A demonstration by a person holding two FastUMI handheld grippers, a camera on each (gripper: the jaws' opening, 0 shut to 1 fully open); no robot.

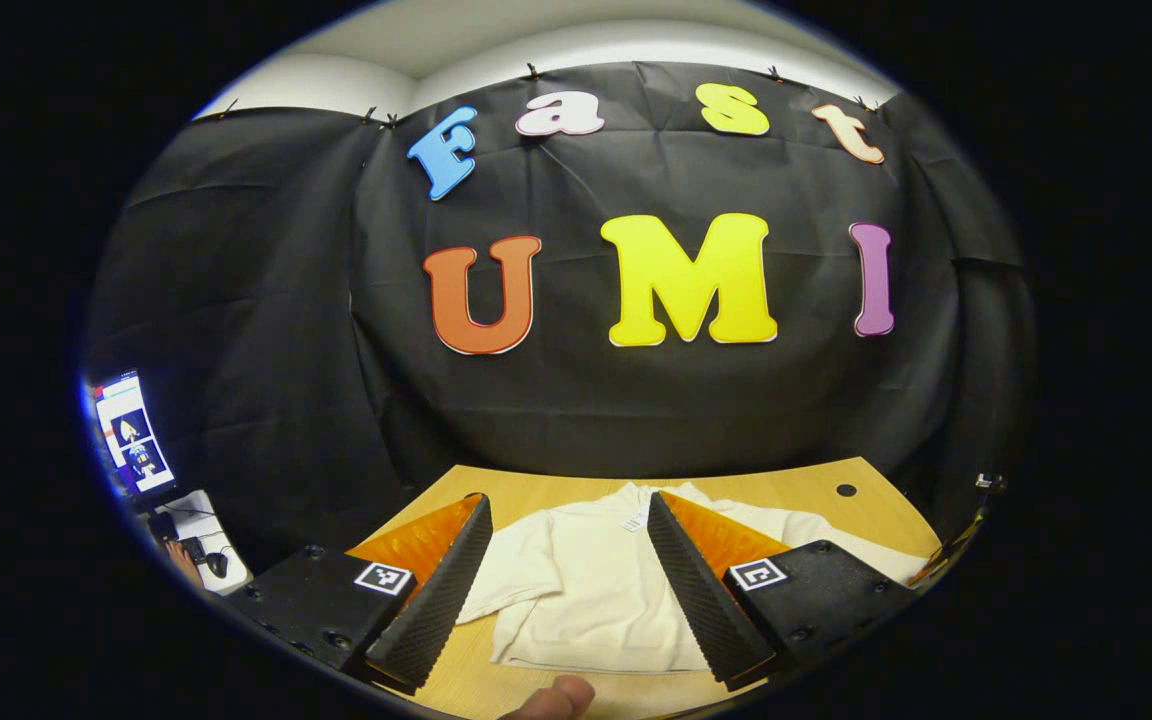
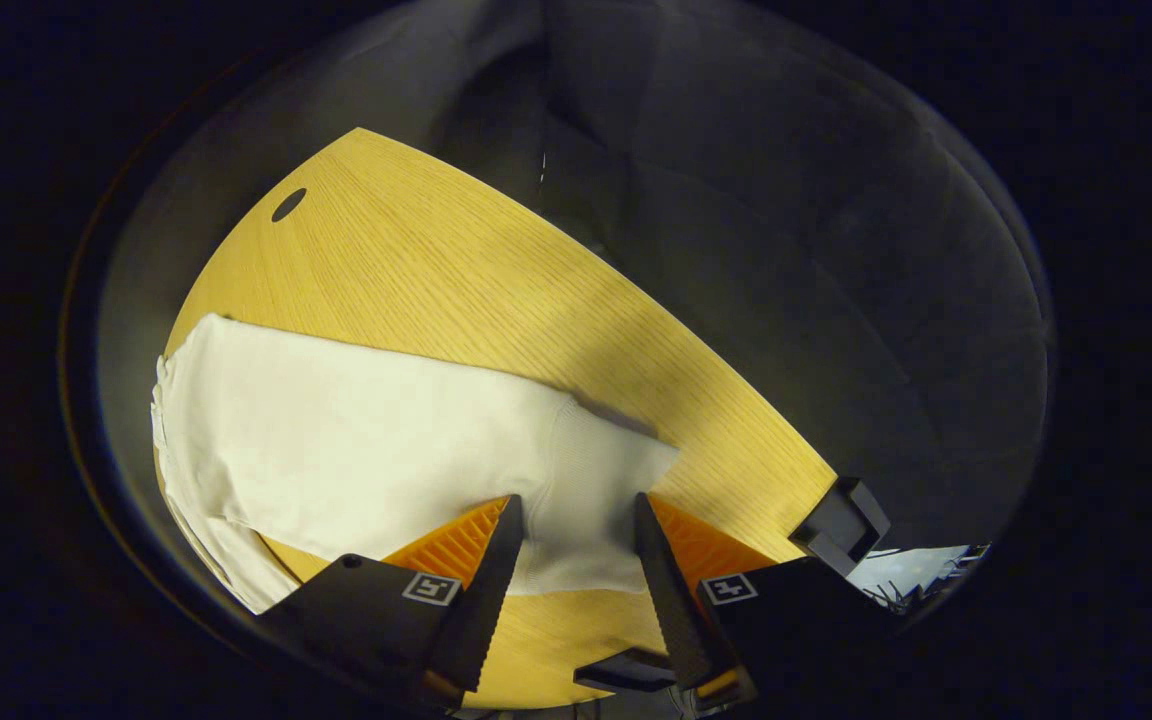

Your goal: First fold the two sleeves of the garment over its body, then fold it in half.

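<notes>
1. While the white garment (image 1: 586, 580) lies flat on the wooden tabletop (image 1: 796, 480), one sleeve (image 2: 386, 440) runs out long from the body, its cuff (image 2: 591, 500) the end farthest from the body and nearest the right claw (image 2: 569, 590)
2. Seen from the garment, the right claw is much the nearer of the two: the cuff lies between its spread fingers, which do not press on it, so it holds nothing
3. By my judgement the coming move turns on that sleeve's long axis, since the cuff would have to travel back along it toward the body
4. From the garment, the left claw (image 1: 568, 590) hangs above the near hem, fingers wide apart and holding nothing, looking along the body toward the collar
</notes>
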